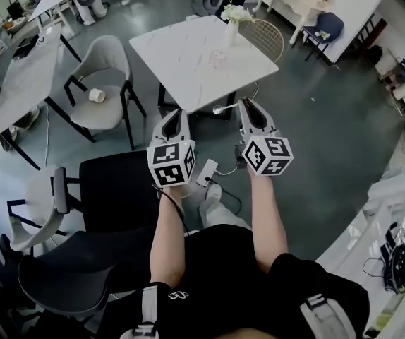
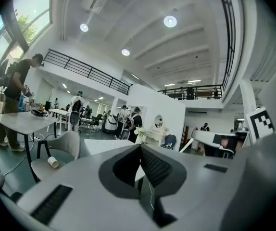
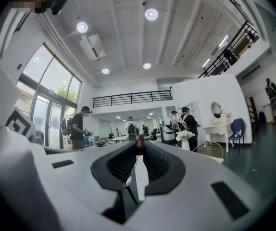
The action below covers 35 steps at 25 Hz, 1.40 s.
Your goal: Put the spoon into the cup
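Short of the table (image 1: 188, 55), we pinch the spoon (image 1: 220, 109) by its handle end in our right gripper (image 1: 244, 104); our left gripper (image 1: 178, 113) is closed, empty. The paper cup (image 1: 97, 95) lies tipped on a chair (image 1: 112, 113), well apart; so slim a hold could let the spoon swivel or drop.

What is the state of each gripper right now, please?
Left gripper: closed, nothing between the jaws.
Right gripper: closed on the spoon.
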Each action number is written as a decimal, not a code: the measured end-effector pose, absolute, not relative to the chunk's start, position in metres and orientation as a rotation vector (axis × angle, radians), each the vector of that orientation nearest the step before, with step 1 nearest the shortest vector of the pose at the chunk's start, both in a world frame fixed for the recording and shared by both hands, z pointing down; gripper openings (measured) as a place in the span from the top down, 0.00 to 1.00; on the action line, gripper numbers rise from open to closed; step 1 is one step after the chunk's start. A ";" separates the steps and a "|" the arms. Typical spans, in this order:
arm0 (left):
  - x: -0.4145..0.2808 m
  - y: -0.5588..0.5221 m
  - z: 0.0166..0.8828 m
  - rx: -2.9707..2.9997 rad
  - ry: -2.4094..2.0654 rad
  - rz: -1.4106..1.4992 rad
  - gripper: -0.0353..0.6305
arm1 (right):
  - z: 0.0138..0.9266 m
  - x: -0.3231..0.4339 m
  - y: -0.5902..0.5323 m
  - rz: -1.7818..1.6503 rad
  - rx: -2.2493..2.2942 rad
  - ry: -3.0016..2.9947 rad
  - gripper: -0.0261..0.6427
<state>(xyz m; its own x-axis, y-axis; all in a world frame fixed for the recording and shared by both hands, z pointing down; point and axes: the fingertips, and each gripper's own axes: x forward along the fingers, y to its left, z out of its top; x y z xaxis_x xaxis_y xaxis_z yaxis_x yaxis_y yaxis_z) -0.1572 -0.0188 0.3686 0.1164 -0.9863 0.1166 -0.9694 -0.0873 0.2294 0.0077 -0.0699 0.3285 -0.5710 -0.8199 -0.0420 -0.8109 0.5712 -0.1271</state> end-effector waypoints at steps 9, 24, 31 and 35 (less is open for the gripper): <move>-0.146 -0.109 0.411 2.030 -1.958 -0.013 0.92 | 0.362 0.013 -0.177 -0.273 -1.315 2.724 0.89; -0.090 -0.241 0.402 2.097 -1.946 0.072 0.92 | 0.370 0.087 -0.302 -0.404 -1.355 2.570 0.89; -0.094 -0.267 0.383 2.131 -1.964 0.020 0.92 | 0.352 0.081 -0.319 -0.348 -1.320 2.574 0.89; -0.086 -0.284 0.385 2.147 -1.932 -0.014 0.92 | 0.351 0.087 -0.328 -0.322 -1.345 2.587 0.89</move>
<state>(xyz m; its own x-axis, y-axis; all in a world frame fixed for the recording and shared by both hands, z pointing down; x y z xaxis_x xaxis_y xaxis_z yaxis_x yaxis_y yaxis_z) -0.0859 -0.2843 0.3850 0.1193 -0.9798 0.1604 -0.9774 -0.0875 0.1925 0.0868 -0.3284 0.3512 -0.5627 -0.8226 -0.0822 -0.7773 0.5603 -0.2861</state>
